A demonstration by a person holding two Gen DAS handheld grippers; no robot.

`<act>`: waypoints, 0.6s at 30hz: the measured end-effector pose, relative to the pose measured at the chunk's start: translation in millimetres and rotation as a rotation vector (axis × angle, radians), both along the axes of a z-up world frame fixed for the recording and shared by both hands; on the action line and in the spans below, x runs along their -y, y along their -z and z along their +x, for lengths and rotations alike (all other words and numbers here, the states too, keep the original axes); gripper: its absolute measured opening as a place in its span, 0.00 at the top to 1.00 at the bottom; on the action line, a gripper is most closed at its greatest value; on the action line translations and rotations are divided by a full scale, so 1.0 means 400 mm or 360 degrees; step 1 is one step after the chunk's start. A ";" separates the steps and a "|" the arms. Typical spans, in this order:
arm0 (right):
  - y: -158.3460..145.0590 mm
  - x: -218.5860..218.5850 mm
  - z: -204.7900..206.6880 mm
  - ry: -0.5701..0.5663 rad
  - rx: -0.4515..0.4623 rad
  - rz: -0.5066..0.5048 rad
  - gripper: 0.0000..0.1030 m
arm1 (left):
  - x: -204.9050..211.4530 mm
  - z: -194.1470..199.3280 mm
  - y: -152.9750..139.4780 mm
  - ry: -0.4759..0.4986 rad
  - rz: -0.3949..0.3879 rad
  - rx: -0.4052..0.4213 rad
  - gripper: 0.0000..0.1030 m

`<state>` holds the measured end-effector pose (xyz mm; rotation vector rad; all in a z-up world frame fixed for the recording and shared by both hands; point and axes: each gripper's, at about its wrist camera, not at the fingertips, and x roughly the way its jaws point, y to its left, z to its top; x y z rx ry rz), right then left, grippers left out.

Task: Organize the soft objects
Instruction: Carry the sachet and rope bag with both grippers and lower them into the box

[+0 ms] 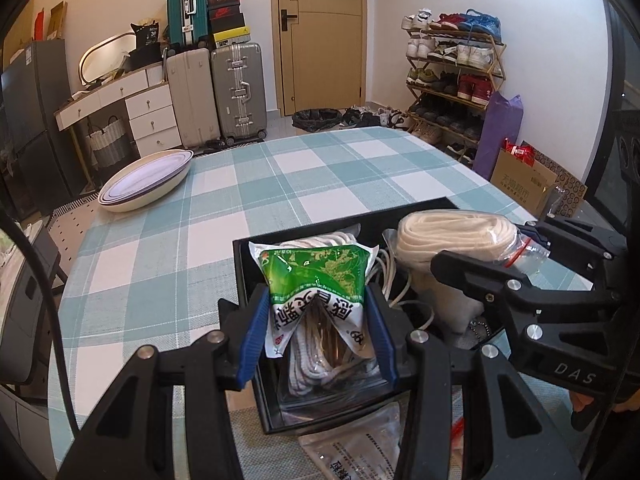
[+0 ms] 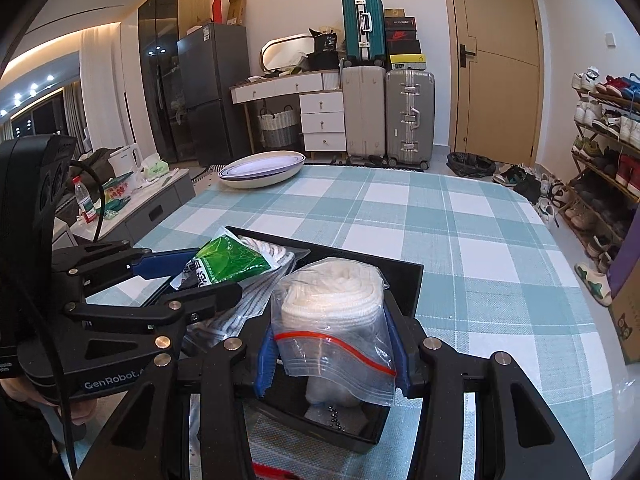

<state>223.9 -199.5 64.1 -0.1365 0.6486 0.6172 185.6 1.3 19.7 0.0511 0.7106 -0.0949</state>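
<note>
A black tray [image 1: 256, 312] is seen on the checked bench [image 1: 320, 184], w/ two bagged items held over it. The left gripper [image 1: 318, 332] is clenched on a green-and-white packet [image 1: 316, 280], blue pads pressed on both sides; the packet is held upright above the tray's near-left part. The right gripper [image 2: 334, 354] is clenched on a clear zip bag [image 2: 336, 344] w/ a red seal strip, a roll of white cord [image 2: 332, 292] packed inside; it's held over the tray's right half.

Inside the tray, under the green packet, another clear bag of white cord [image 1: 320, 364] is seen, plus loose white strands [image 1: 388, 276] toward the middle. A short bead chain [image 2: 334, 414] is glimpsed on the tray floor below the zip bag.

Beyond the tray, at the bench's far-left edge, stacked oval dishes [image 1: 146, 184] are seen.

Just in front of the tray, a printed flat packet [image 1: 352, 452] is cut off by the frame edge & the left gripper; text can't be read. The tray's near-right corner is hidden behind the right gripper. The contents of the green packet can't be made out.
</note>
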 end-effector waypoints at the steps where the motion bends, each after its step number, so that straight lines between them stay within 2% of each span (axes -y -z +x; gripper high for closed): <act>1: 0.006 -0.003 0.004 -0.0003 -0.0003 -0.0012 0.55 | 0.005 -0.001 0.003 0.0006 0.0025 0.0006 0.55; 5: 0.023 -0.013 0.013 -0.0017 -0.0016 -0.0037 0.55 | 0.018 -0.002 0.010 0.0026 0.0081 0.0015 0.55; 18: 0.029 -0.025 0.013 -0.0057 -0.0003 -0.0111 0.55 | 0.017 -0.008 0.010 0.0047 0.0089 0.0011 0.55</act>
